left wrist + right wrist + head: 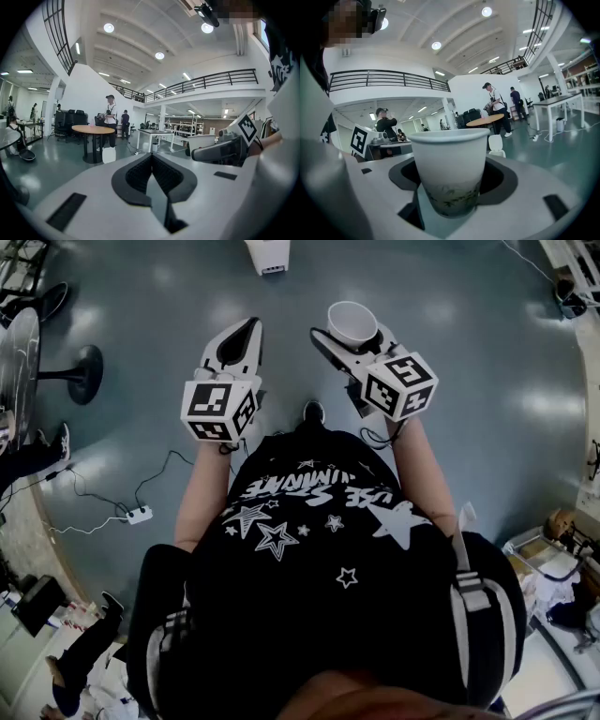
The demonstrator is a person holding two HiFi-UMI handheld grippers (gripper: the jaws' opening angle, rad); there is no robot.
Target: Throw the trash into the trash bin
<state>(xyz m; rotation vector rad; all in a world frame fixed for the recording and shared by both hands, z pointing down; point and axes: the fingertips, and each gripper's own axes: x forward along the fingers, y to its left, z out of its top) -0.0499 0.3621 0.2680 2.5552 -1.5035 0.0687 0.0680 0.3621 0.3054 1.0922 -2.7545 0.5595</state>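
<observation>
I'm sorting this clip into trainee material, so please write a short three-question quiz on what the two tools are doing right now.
1. Multiple choice: what does the right tool hold?
A) a plastic bottle
B) a white paper cup
C) nothing
2. True or false: the left tool has its jaws together with nothing between them.
3. Fill in the blank: the cup sits ____ between the jaws, its open mouth facing up.

Key: 1 B; 2 true; 3 upright.
</observation>
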